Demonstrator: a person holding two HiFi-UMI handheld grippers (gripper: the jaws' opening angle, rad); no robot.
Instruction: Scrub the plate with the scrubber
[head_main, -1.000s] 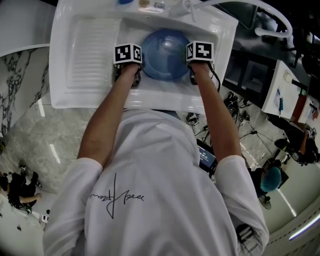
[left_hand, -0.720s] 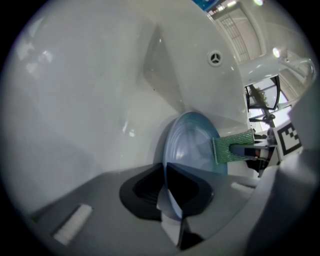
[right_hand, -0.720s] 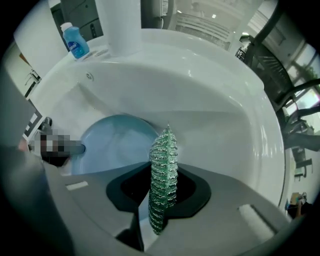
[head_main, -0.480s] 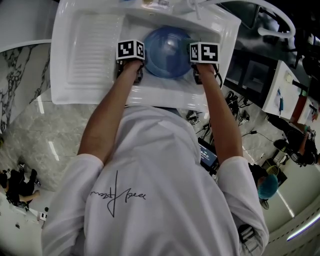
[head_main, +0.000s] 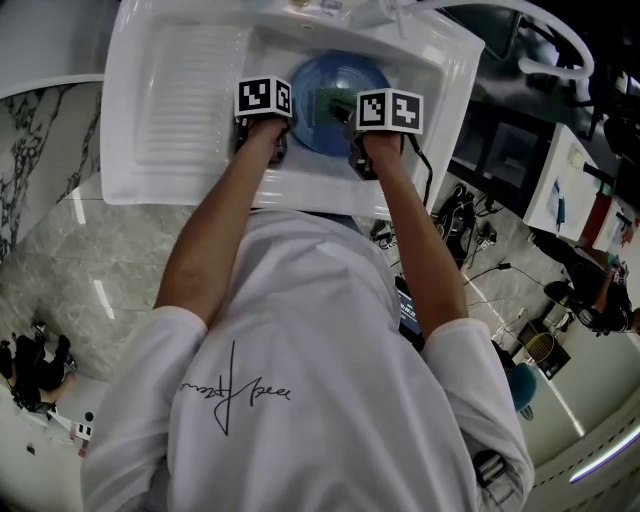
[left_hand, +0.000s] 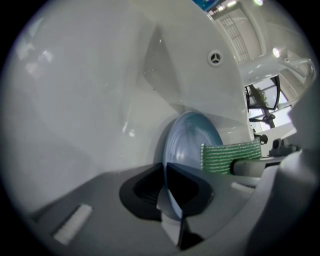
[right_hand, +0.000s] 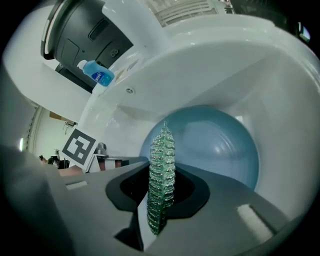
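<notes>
A round blue plate (head_main: 345, 80) stands tilted in the basin of a white sink (head_main: 180, 90). My left gripper (left_hand: 167, 189) is shut on the plate's near rim (left_hand: 192, 142), which runs edge-on between its jaws. My right gripper (right_hand: 160, 200) is shut on a green scrubber (right_hand: 161, 175), held upright and edge-on between the pads. In the head view the scrubber (head_main: 330, 103) lies over the plate's middle, just ahead of the right gripper's marker cube (head_main: 389, 108). From the left gripper view the scrubber (left_hand: 230, 156) shows flat against the plate's face.
The sink's ribbed drainboard (head_main: 185, 95) lies to the left of the basin. A blue bottle (right_hand: 97, 74) sits on the ledge behind the sink, next to a white tap (head_main: 480, 15). Marble counter (head_main: 60, 260) surrounds the sink.
My right gripper has swung left from the plate's right edge to over its middle, carrying the scrubber. The left gripper and the plate have kept still.
</notes>
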